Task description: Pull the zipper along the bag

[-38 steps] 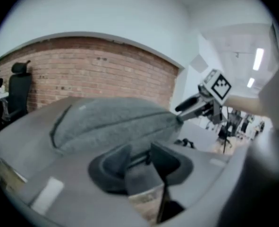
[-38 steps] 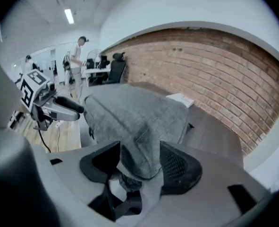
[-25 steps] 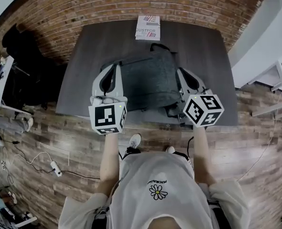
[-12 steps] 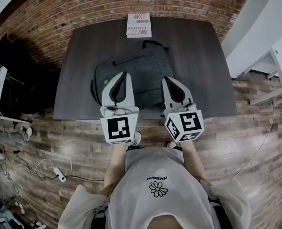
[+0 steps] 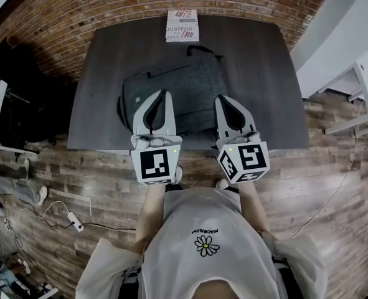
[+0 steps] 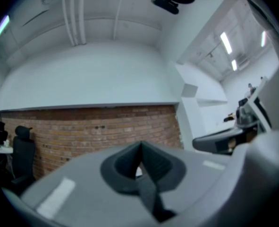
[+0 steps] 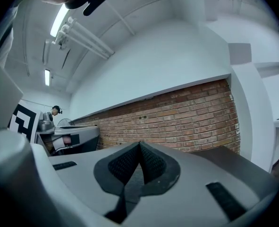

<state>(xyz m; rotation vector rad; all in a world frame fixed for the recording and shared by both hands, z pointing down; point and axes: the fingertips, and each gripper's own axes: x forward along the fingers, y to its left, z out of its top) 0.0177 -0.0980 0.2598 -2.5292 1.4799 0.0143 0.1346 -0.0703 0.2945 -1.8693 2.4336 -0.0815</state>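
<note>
A dark grey backpack [image 5: 184,86] lies flat on the dark table [image 5: 252,61], its carry handle [image 5: 199,48] at the far end. My left gripper [image 5: 165,94] hovers over the bag's near left part, jaws shut with nothing between them. Over the bag's near right edge my right gripper [image 5: 220,98] is likewise shut and empty. In the left gripper view the closed left gripper [image 6: 140,148] points level at a brick wall [image 6: 97,129]; the bag is out of sight there. The right gripper view shows the shut right gripper [image 7: 139,145] and the left gripper's body [image 7: 68,138] beside it.
A printed card [image 5: 182,25] lies at the table's far edge. A brick wall [image 5: 109,8] runs behind the table. White furniture [image 5: 364,86] stands to the right, a dark chair [image 5: 15,61] and cables [image 5: 47,210] on the wooden floor to the left.
Both grippers have drawn closer together over the bag's near part during the first half second. Since then they have barely shifted. Both stayed shut throughout.
</note>
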